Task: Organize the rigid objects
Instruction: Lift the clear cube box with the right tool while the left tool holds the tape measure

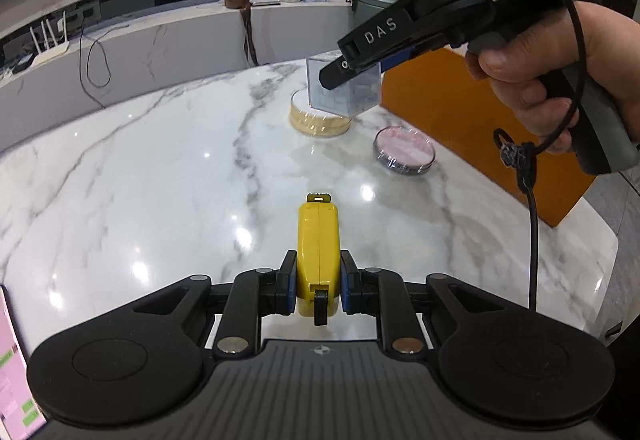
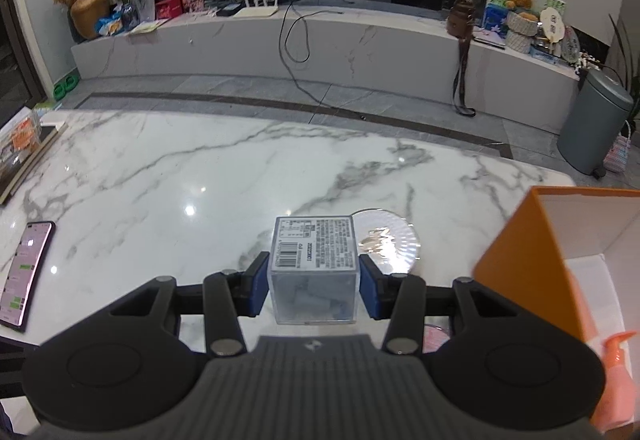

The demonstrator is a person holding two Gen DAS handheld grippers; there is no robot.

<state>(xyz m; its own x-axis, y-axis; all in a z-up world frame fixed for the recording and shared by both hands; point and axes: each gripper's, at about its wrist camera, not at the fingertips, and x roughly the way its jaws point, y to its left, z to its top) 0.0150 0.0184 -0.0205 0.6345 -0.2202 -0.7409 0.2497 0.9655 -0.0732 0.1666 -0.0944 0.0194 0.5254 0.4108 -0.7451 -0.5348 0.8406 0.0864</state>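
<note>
My left gripper (image 1: 318, 282) is shut on a yellow tape measure (image 1: 318, 240) and holds it just above the marble table (image 1: 160, 179). My right gripper (image 2: 313, 280) is shut on a clear plastic cube box (image 2: 314, 268) with a barcode label on top. The same box (image 1: 344, 87) shows in the left wrist view, held in the air above a round yellow-filled tin (image 1: 318, 119). An open orange box (image 2: 560, 240) stands at the right, with a pink pump bottle (image 2: 618, 380) inside.
A round clear-lidded pink tin (image 1: 404, 149) lies near the orange box (image 1: 460, 111). A round clear lid (image 2: 390, 240) sits behind the cube box. A phone (image 2: 24, 276) and a stack of books (image 2: 24, 151) lie at the table's left edge.
</note>
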